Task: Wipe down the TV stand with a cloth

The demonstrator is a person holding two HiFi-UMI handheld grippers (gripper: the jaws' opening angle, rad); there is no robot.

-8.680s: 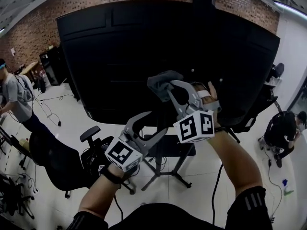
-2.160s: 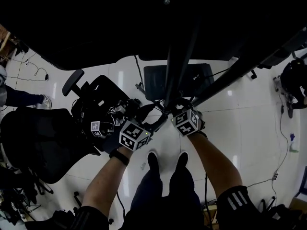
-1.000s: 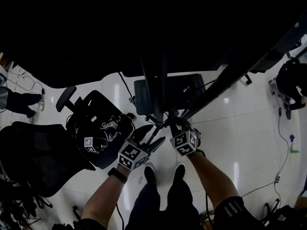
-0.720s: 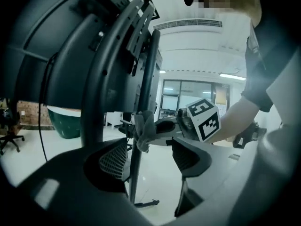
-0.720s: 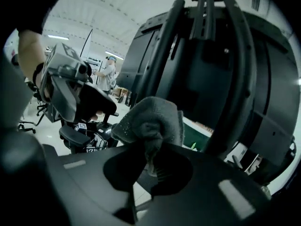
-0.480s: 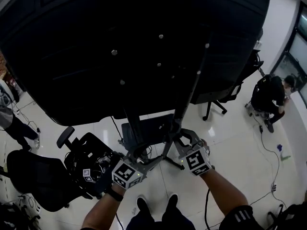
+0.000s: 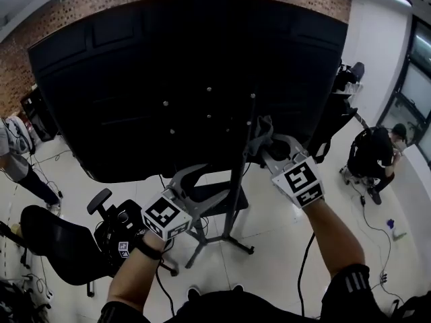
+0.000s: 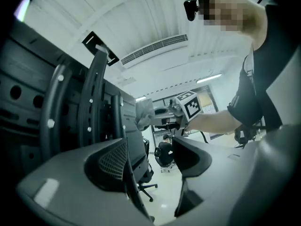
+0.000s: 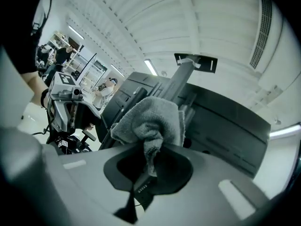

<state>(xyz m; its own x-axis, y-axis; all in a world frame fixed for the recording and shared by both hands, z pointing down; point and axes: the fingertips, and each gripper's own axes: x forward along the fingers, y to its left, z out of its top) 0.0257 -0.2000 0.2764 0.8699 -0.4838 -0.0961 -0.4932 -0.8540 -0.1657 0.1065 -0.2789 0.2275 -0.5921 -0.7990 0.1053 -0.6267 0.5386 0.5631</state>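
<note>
The right gripper (image 7: 267,142) is clamped on a grey cloth (image 9: 150,119), held high right beside the upright post (image 7: 237,180) of the TV stand, behind the big black screen (image 7: 135,79). The left gripper (image 7: 210,184) sits lower near the post, jaws apart, gripping nothing.
</note>
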